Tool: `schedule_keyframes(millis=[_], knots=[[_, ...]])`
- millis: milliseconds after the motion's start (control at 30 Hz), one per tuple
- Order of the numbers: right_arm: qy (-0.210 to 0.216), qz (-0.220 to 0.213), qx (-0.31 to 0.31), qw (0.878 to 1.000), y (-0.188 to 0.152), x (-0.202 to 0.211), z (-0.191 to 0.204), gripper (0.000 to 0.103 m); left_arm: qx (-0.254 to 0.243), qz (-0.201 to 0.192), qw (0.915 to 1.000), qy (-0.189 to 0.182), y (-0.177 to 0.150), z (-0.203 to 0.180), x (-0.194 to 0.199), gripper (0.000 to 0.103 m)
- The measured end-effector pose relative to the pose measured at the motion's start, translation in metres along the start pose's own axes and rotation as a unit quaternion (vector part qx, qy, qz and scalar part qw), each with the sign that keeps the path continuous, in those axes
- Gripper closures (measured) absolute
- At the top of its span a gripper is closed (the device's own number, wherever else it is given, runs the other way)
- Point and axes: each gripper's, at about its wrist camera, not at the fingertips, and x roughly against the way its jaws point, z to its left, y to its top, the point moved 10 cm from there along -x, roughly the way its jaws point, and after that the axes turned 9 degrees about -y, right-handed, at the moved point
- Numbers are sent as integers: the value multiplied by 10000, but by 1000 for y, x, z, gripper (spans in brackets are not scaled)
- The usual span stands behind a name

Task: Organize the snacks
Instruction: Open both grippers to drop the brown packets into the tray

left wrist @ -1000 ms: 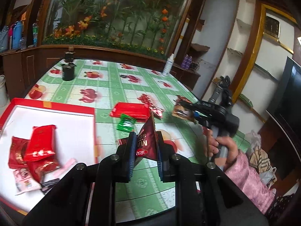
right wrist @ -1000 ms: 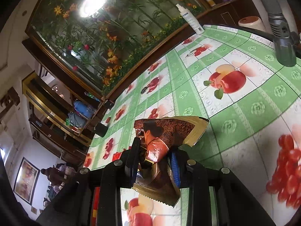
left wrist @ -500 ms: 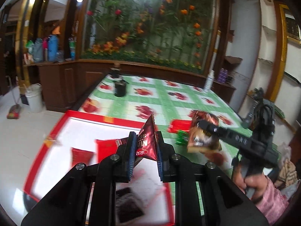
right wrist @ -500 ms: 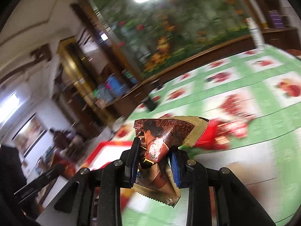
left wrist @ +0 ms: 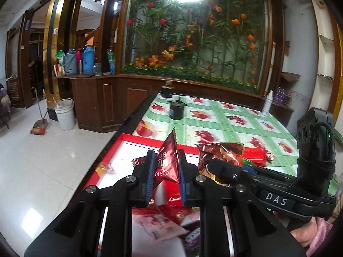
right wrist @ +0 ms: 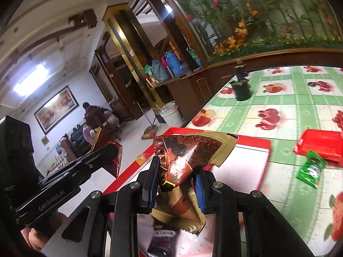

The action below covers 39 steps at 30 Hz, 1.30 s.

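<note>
Two packets up at once: my left claw (left wrist: 165, 176) pinches the red packet (left wrist: 168, 156), my right claw (right wrist: 175, 187) grips the brown packet (right wrist: 188, 156), both above the red-rimmed tray (right wrist: 253, 142). Claws crowd close; they might collide, dropping one onto the table (right wrist: 278, 105).
</note>
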Motion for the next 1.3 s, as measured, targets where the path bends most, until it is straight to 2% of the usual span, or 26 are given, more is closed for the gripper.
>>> schedule_keyframes(millis=[367, 700, 833, 900, 933, 1000, 1067, 1167, 1300], knots=[[-364, 293, 321, 9984, -6, -39, 26, 73, 9, 219, 9995, 228, -15, 23, -19, 86], [-750, 557, 313, 9951, -10, -59, 15, 73, -13, 396, 9989, 241, -19, 27, -36, 88], [-861, 662, 271, 9937, -10, -64, 9, 71, -21, 568, 9976, 386, -26, 31, -41, 86], [-909, 685, 240, 9932, -11, -64, 7, 71, -8, 697, 9967, 426, -30, 33, -45, 81], [-918, 695, 220, 9931, -11, -64, 5, 71, 25, 763, 9960, 464, -34, 35, -46, 74], [-940, 761, 158, 9925, -11, -64, 0, 71, 159, 806, 9953, 517, -36, 41, -46, 57], [-943, 827, 31, 9921, -10, -63, -7, 70, 315, 756, 9951, 559, -36, 46, -42, 26], [-906, 743, -139, 9930, -4, -54, -17, 58, 393, 549, 9958, 625, -30, 50, -33, 22], [-878, 243, -350, 9952, 18, -26, -36, 54, 332, 436, 9953, 795, -21, 48, -25, 22]])
